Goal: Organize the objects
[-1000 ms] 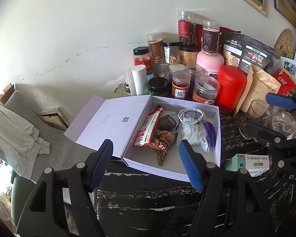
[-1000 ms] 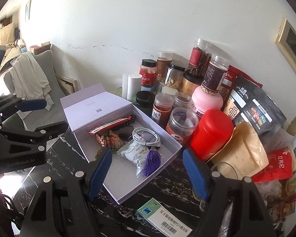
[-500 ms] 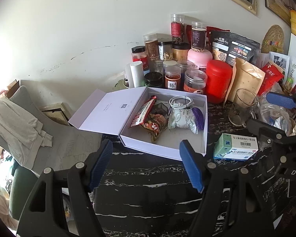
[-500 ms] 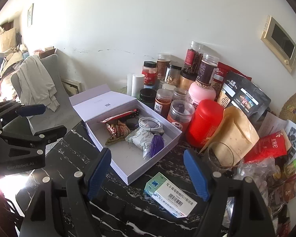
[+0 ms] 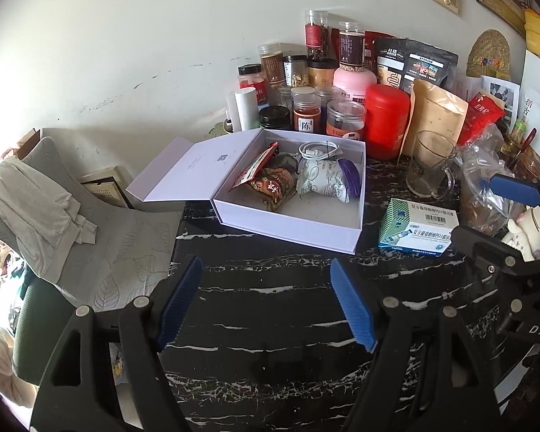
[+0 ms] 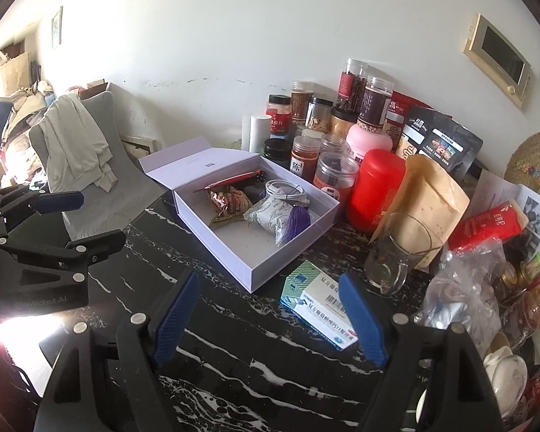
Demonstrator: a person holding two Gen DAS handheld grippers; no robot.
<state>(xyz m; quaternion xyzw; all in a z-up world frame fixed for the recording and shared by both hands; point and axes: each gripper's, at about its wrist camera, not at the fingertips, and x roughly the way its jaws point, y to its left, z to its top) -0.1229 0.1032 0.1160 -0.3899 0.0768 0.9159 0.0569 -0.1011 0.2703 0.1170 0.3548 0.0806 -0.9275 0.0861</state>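
An open lavender box [image 5: 298, 223] [image 6: 234, 252] sits on the black marble table [image 5: 270, 324], lid folded out to the left. Inside lie a red snack packet [image 5: 255, 169], a brown wrapper [image 5: 273, 187], a coiled white cable [image 5: 318, 151] and a patterned sachet with a purple tassel [image 5: 327, 180] [image 6: 288, 219]. A green and white medicine box [image 5: 417, 226] [image 6: 320, 302] lies on the table right of it. My left gripper [image 5: 266, 302] is open and empty, back from the box's near wall. My right gripper [image 6: 268, 318] is open and empty, its right finger just in front of the medicine box.
Jars and bottles [image 5: 306, 108], a red canister [image 5: 387, 118] [image 6: 374, 187], a tan pouch [image 5: 435, 118] and a black bag [image 6: 439, 144] crowd the wall behind the box. A glass mug [image 5: 428, 169] [image 6: 396, 252] and plastic bags [image 6: 460, 288] stand right. A chair with clothing [image 5: 46, 208] stands left.
Both grippers have pulled back from the box, which now looks smaller and farther. The medicine box and glass mug have come fully into view. Both grippers stay open.
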